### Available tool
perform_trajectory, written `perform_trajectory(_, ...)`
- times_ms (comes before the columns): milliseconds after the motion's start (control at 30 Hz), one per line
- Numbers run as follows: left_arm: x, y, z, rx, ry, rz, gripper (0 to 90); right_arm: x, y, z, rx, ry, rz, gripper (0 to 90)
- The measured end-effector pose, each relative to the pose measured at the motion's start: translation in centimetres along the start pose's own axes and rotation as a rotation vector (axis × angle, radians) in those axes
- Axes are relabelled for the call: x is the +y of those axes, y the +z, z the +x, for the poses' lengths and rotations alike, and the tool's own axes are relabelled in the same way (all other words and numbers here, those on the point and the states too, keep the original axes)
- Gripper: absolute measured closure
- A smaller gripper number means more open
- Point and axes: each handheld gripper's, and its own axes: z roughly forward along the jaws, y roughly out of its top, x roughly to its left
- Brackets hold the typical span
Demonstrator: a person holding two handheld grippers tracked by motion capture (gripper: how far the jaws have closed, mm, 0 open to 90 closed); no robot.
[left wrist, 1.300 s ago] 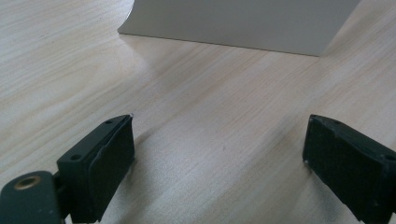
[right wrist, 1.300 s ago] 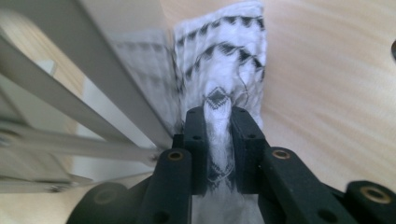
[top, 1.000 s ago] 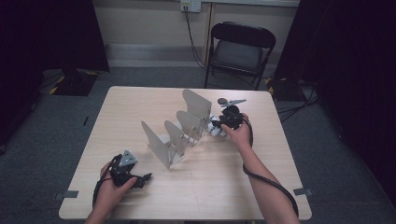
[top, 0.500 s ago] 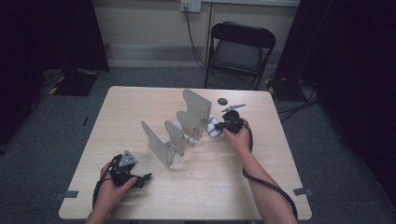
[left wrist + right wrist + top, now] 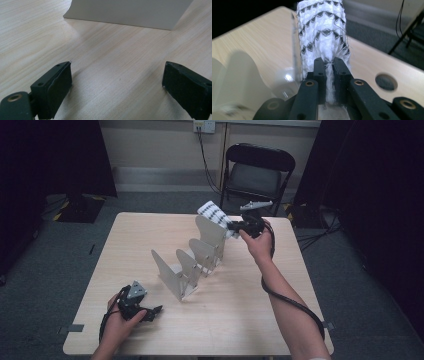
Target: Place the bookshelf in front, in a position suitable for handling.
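1. A white knitted cloth with black zigzag rows (image 5: 214, 215) hung above the far, tallest divider of the beige metal rack (image 5: 192, 260).
2. The right gripper (image 5: 234, 226) was clenched on the cloth's edge, the fabric pinched between its jaws.
3. The left gripper (image 5: 156, 311) rested released on the near-left light wooden bench (image 5: 240, 320), jaws wide apart.

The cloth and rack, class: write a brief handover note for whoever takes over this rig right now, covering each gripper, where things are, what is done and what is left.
Right gripper: shut on the cloth, white with black pattern, held in the air above the tallest divider at the rack's far end.
Left gripper: open, holding nothing, low over the table near the rack's front end.
Done: cloth gripped and off the table.
Left: probably to set the cloth down or into a slot, then release.
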Motion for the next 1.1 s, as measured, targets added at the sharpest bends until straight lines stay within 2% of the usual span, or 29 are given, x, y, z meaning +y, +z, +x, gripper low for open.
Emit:
perform_trajectory(100, 0.0, 0.0, 0.0, -0.002, -0.004, 0.002, 9.0, 1.1, -0.1, 0.5, 0.006, -0.025, -0.008, 83.1)
perform_trajectory(133, 0.0, 0.0, 0.0, 0.001, -0.004, 0.002, 9.0, 1.6, 0.2, 0.9, 0.001, -0.054, 0.012, 83.1)
perform_trajectory(300, 0.0, 0.0, 0.0, 0.0, -0.004, 0.001, 9.0, 1.0, 0.7, 0.7, 0.008, -0.058, 0.036, 83.0)
perform_trajectory(333, 0.0, 0.0, 0.0, -0.001, 0.001, 0.001, 9.0, 0.2, 1.0, 0.3, 0.025, -0.036, 0.047, 83.0)
perform_trajectory(433, 0.0, 0.0, 0.0, -0.002, -0.004, 0.002, 9.0, -0.5, 1.4, 0.0, 0.035, -0.028, 0.062, 83.0)
perform_trajectory(467, 0.0, 0.0, 0.0, -0.002, -0.004, 0.001, 9.0, -1.4, 1.8, -0.3, 0.04, -0.023, 0.079, 83.0)
perform_trajectory(533, 0.0, 0.0, 0.0, 0.0, -0.005, 0.001, 9.0, -1.9, 2.0, -0.4, 0.045, -0.018, 0.087, 83.0)
perform_trajectory(567, 0.0, 0.0, 0.0, -0.001, -0.004, 0.003, 9.0, -2.9, 2.5, -0.7, 0.053, -0.009, 0.1, 82.9)
perform_trajectory(733, 0.0, 0.0, 0.0, -0.002, -0.004, 0.002, 9.0, -5.0, 3.5, -0.8, 0.07, -0.004, 0.131, 82.9)
perform_trajectory(933, 0.0, 0.0, 0.0, 0.0, 0.001, 0.0, 9.0, -8.0, 4.5, -0.9, 0.078, 0.018, 0.176, 82.7)
perform_trajectory(967, 0.0, 0.0, 0.0, 0.0, 0.001, 0.0, 9.0, -8.0, 4.5, -0.9, 0.078, 0.018, 0.176, 82.7)
perform_trajectory(1033, 0.0, 0.0, 0.0, -0.002, -0.004, 0.002, 9.0, -9.3, 4.8, -0.9, 0.07, 0.03, 0.199, 82.4)
perform_trajectory(1100, 0.0, 0.0, 0.0, -0.001, 0.001, 0.002, 9.0, -9.8, 4.9, -0.8, 0.067, 0.038, 0.201, 82.3)
